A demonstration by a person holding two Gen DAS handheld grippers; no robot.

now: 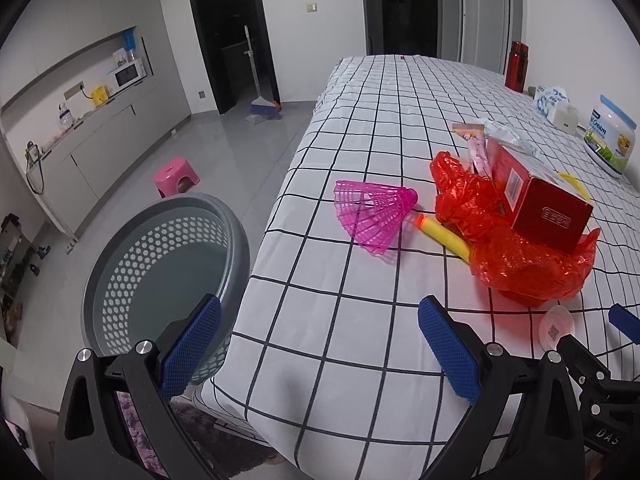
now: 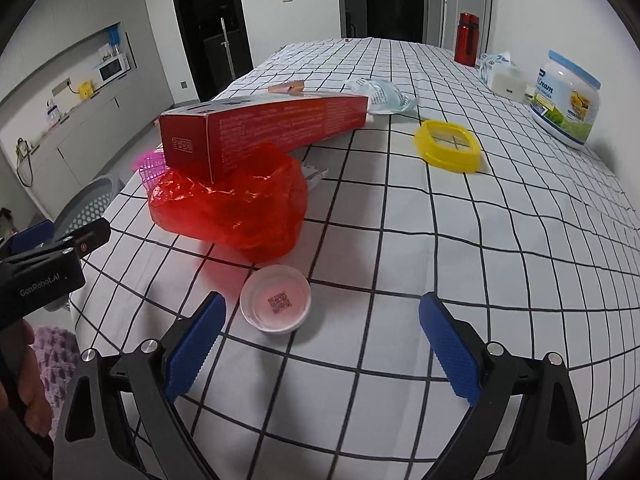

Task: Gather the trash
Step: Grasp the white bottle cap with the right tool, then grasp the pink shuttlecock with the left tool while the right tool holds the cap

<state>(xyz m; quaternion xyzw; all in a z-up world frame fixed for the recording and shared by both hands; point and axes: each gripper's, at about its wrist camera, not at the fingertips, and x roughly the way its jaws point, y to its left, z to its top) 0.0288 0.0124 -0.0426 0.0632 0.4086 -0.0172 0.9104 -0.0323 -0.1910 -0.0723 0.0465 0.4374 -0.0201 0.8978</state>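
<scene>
A crumpled red plastic bag [image 1: 520, 256] [image 2: 236, 208] lies on the checked tablecloth [image 1: 380, 128] with a red carton [image 1: 536, 200] [image 2: 264, 132] resting on it. A pink plastic shuttlecock [image 1: 372, 212] and a yellow foam dart [image 1: 444, 236] lie left of the bag. A small clear lid [image 2: 276, 300] [image 1: 556, 326] sits just ahead of my right gripper [image 2: 322, 344], which is open and empty. My left gripper [image 1: 320, 348] is open and empty over the table's left edge. A grey perforated basket [image 1: 160, 264] stands on the floor beside the table.
A yellow ring-shaped lid [image 2: 448, 146], a crumpled clear wrapper [image 2: 380, 96], a cream jar [image 2: 566, 98], a tissue pack [image 2: 502, 72] and a red bottle [image 2: 467, 38] sit farther back. A pink stool [image 1: 176, 176] and a broom [image 1: 260, 104] are on the floor.
</scene>
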